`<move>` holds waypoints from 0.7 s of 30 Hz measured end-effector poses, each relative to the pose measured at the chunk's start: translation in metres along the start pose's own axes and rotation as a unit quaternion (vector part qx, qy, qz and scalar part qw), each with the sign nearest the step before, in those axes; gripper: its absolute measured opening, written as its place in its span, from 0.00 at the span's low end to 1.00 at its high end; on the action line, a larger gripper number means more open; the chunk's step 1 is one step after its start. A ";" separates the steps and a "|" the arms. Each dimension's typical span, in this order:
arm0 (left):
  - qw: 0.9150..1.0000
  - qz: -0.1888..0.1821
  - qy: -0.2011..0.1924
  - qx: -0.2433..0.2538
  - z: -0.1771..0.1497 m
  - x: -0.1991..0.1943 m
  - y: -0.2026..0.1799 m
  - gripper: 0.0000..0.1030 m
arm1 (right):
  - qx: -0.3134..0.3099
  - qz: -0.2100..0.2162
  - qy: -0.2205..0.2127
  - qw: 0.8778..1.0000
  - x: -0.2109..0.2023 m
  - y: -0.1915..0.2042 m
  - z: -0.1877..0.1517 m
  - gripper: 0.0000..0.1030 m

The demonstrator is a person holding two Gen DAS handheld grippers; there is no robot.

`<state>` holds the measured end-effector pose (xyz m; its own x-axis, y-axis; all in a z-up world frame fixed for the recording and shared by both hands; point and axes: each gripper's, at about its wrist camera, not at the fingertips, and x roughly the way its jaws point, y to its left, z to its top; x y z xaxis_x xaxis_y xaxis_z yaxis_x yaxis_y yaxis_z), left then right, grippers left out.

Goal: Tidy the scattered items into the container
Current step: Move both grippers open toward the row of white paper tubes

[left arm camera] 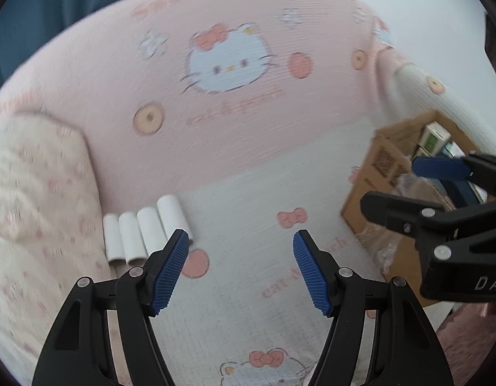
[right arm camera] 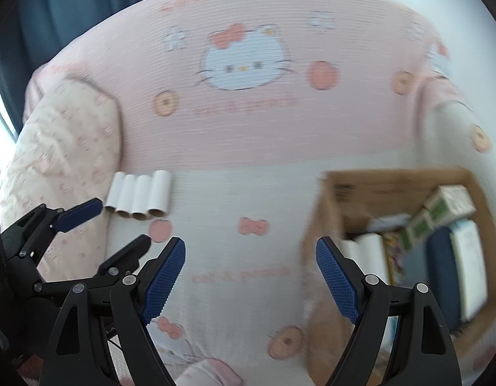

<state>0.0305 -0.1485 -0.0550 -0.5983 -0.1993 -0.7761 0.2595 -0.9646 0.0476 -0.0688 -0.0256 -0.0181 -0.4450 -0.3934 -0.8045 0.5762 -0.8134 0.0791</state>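
Note:
Several white cardboard tubes (left arm camera: pixel 142 231) lie side by side on the pink and white Hello Kitty cover, against a floral cushion; they also show in the right wrist view (right arm camera: pixel 138 194). My left gripper (left arm camera: pixel 241 251) is open and empty, just right of the tubes. A brown cardboard box (right arm camera: pixel 396 183) stands at the right and holds white rolls, green-and-white boxes and a dark blue item. My right gripper (right arm camera: pixel 250 259) is open and empty, at the box's left wall. It also shows in the left wrist view (left arm camera: pixel 405 183) over the box (left arm camera: pixel 370 173).
A floral cushion (right arm camera: pixel 64 141) lies at the left beside the tubes. The pink backrest with the Hello Kitty print (right arm camera: pixel 244 64) rises behind the seat. A dark blue surface (left arm camera: pixel 55 3) is at the upper left. The left gripper also shows in the right wrist view (right arm camera: pixel 119 225).

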 end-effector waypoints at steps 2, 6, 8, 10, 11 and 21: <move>0.999 -0.007 0.012 -0.038 -0.004 0.009 0.020 0.69 | -0.010 0.018 -0.004 1.000 0.010 0.009 0.003 0.80; 0.993 -0.021 0.033 -0.107 -0.017 0.029 0.058 0.69 | -0.004 0.054 -0.035 0.998 0.028 0.020 0.005 0.80; 0.990 -0.024 0.039 -0.132 -0.024 0.040 0.073 0.69 | 0.004 0.068 -0.052 0.996 0.036 0.022 0.004 0.80; 0.988 -0.019 0.039 -0.148 -0.032 0.052 0.086 0.69 | 0.008 0.079 -0.061 0.995 0.049 0.025 0.002 0.80; 0.987 -0.019 0.044 -0.155 -0.035 0.059 0.091 0.69 | 0.007 0.084 -0.061 0.995 0.056 0.026 0.001 0.80; 0.980 0.013 0.048 -0.195 -0.047 0.107 0.126 0.69 | -0.006 0.118 -0.007 0.993 0.134 0.045 -0.013 0.80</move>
<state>0.0346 -0.2831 -0.1612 -0.5179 -0.1879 -0.8345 0.5549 -0.8163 -0.1606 -0.0940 -0.1092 -0.1302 -0.3066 -0.5785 -0.7559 0.6738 -0.6928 0.2569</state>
